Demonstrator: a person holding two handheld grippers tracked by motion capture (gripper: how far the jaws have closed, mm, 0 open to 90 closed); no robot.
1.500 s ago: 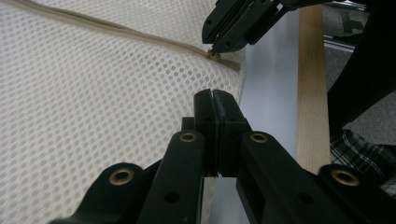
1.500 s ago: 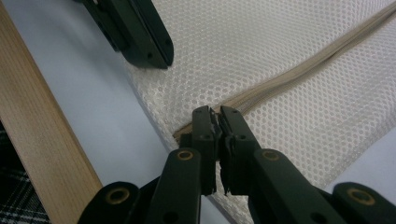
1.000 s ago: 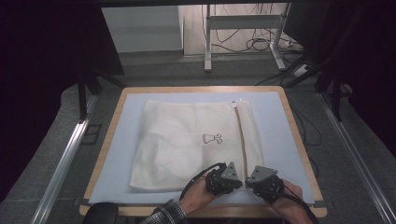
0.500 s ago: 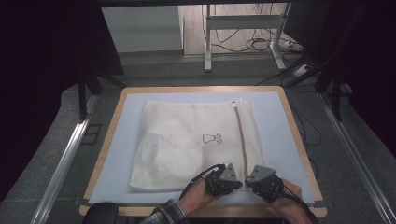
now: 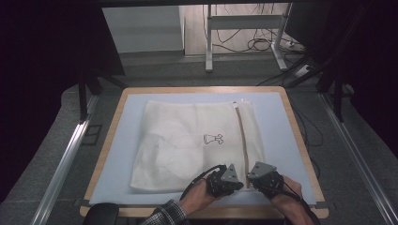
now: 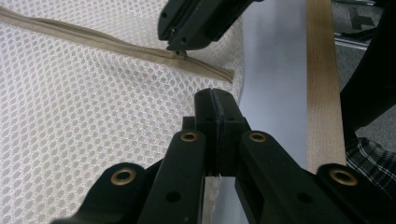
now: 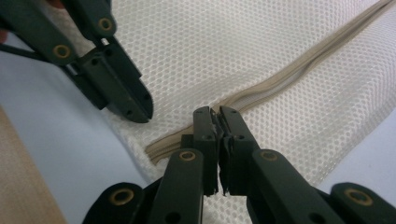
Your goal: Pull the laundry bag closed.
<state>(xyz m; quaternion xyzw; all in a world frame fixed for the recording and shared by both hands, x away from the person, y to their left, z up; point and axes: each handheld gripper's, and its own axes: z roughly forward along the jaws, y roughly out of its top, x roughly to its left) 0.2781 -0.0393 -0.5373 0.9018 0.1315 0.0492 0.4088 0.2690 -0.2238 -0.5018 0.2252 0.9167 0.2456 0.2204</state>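
- The left gripper (image 6: 215,95) has its jaws pressed fully together. A pale sliver shows between them low down, so I judge that they pinch the near hem of the mesh bag (image 5: 178,140), just at the corner where the zip ends.
- The right gripper (image 7: 215,114) is likewise closed tight, its tips set on the zip pull (image 6: 180,53). That pull sits just ahead of the left jaws, a little to one side, and near the close end of the zip (image 7: 299,70).
- The bag lies flat under and ahead of both pairs of jaws, and most of its cloth spreads away beyond their tips.
- Handling, as I judge it: the bag is light, soft open netting. It will bunch and drag along rather than resist, so one gripper should anchor the hem while the other works the slider.
- Best holds: the small pull tab for running the zip, and the doubled hem or the zip tape for holding. Single mesh could snag or stretch on the jaw tips.
- The pull is small and may slip out of the pads, so a straight draw along the zip line would be safest.
- Farther from the jaws, a printed mark (image 5: 212,138) sits mid-bag, beside the zip.
- Count: one mesh bag, one zip with one pull, one printed mark, two grippers.
- Beyond and around it all are one blue-grey mat (image 5: 123,150) and one table (image 5: 108,140) with a wooden rim.
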